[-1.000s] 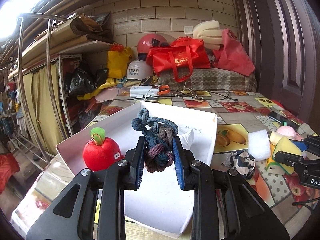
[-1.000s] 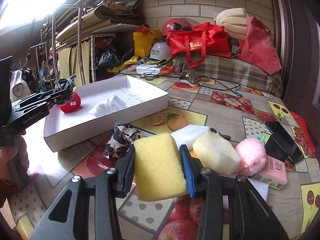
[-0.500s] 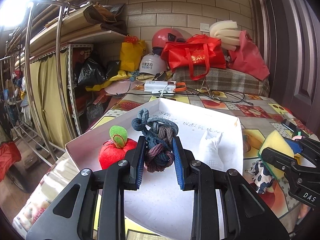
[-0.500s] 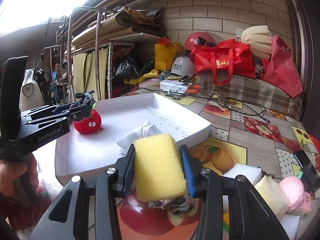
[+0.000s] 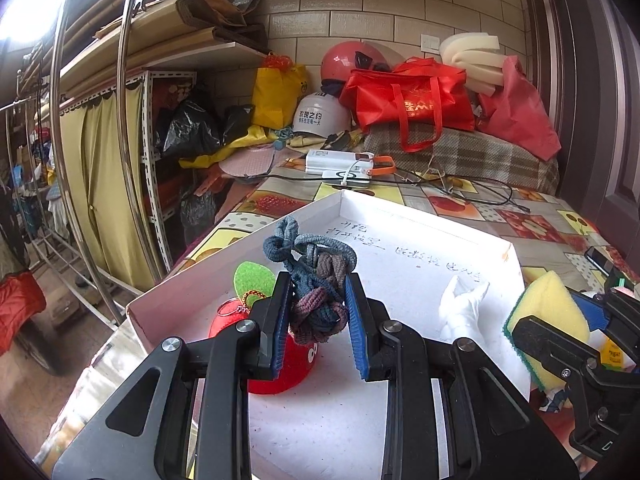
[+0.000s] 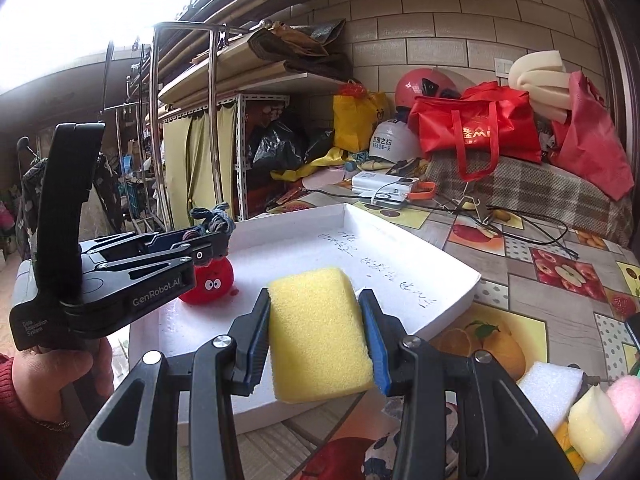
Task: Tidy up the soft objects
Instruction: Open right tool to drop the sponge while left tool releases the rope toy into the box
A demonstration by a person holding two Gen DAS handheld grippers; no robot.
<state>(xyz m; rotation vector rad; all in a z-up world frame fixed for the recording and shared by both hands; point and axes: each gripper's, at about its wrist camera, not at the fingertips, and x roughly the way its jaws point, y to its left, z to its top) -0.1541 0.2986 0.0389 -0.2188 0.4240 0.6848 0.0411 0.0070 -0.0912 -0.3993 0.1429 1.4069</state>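
My left gripper is shut on a knotted bundle of blue and brown hair ties, held above the white tray just over a red plush apple. My right gripper is shut on a yellow sponge, held over the tray's near edge. The sponge shows at the right in the left wrist view, and the left gripper at the left in the right wrist view. A white crumpled cloth lies in the tray.
On the fruit-print tablecloth to the right lie a white foam block, a pale yellow sponge piece and a pink puff. A patterned cloth lies below my right gripper. Cables, a power bank and bags crowd the far end.
The right gripper has carried the yellow sponge left and up, from over the table to the tray's edge. The left gripper has moved over the red apple with the hair ties.
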